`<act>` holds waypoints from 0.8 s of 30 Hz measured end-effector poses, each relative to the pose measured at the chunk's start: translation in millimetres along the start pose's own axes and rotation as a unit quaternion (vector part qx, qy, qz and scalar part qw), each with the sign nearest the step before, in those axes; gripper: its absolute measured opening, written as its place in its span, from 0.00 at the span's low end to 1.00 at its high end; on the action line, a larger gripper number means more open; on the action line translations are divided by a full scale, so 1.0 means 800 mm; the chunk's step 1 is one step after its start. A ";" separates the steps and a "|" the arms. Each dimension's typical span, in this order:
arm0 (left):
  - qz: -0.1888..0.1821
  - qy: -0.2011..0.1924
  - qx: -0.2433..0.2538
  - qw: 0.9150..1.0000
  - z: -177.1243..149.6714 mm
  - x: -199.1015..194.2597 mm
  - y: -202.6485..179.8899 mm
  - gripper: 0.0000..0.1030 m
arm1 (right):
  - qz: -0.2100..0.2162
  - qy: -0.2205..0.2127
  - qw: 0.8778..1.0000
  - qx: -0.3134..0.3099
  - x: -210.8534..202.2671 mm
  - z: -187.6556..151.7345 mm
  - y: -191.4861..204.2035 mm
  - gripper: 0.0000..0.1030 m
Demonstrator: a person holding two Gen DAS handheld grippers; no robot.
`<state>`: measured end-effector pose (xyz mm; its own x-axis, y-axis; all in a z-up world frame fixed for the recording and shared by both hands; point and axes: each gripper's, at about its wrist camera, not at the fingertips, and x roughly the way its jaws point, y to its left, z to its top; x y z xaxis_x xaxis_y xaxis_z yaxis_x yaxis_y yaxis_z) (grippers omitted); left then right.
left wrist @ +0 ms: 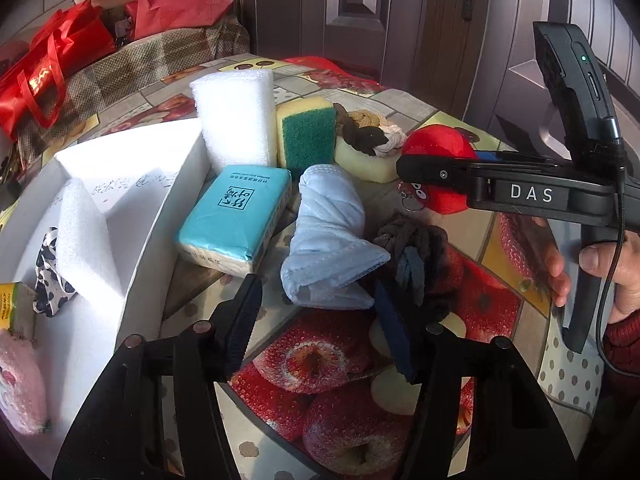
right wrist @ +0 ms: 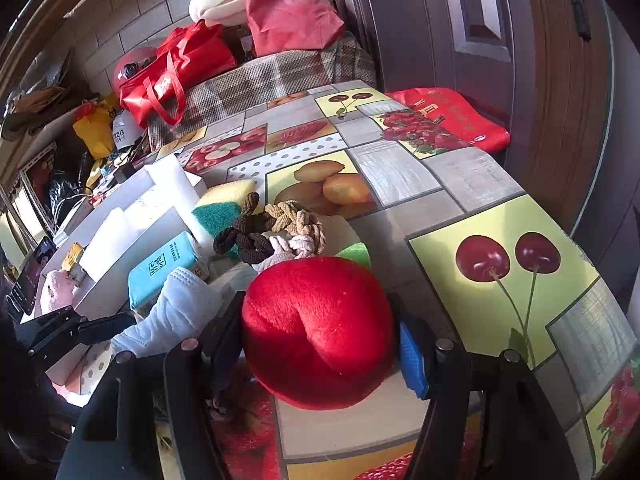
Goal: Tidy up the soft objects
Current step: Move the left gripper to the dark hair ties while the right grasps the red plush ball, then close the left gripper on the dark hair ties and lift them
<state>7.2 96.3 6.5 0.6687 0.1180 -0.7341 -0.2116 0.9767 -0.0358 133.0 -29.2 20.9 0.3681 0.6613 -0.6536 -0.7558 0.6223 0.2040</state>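
The right gripper (right wrist: pixel 320 332) is clamped on the red plush toy (right wrist: pixel 316 332) resting on the tabletop (right wrist: pixel 460 184); the left gripper (left wrist: pixel 316 320) gapes wide, empty, near the pale blue sock (left wrist: pixel 332 240).

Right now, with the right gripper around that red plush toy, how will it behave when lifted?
The red plush toy looks fuzzy and stuffed, so it will probably squash between the right gripper fingers rather than slip. It is likely light. Its rounded shape might roll if released on the table.

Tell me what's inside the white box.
The white box holds a white foam block, a black-and-white spotted cloth, a pink plush and a yellow packet. Its near corner is out of frame.
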 end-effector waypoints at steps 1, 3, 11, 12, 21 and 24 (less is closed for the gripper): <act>-0.004 0.000 -0.003 1.000 -0.001 0.000 0.002 0.16 | 0.001 -0.001 1.000 0.001 -0.001 0.000 0.000 0.63; -0.015 -0.018 -0.006 1.000 -0.003 -0.008 0.003 0.06 | 0.004 -0.006 1.000 0.003 -0.004 0.000 -0.001 0.60; -0.018 -0.130 -0.019 0.991 -0.014 -0.062 0.009 0.05 | -0.004 -0.096 0.995 -0.010 -0.045 -0.007 0.008 0.59; -0.023 -0.146 -0.024 0.989 -0.017 -0.069 0.012 0.05 | -0.006 -0.110 0.994 -0.014 -0.051 -0.008 0.010 0.59; -0.036 -0.241 -0.043 0.969 -0.035 -0.119 0.034 0.06 | -0.014 -0.159 0.987 -0.008 -0.070 -0.010 0.015 0.59; -0.026 -0.247 -0.039 0.968 -0.037 -0.123 0.035 0.06 | -0.004 -0.172 0.985 0.004 -0.075 -0.011 0.014 0.59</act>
<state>-85.8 106.3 57.4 0.9351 0.1583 -0.3171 -0.2079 0.9696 -0.1292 97.6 -66.1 55.8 0.5369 0.7583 -0.3698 -0.7486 0.6303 0.2056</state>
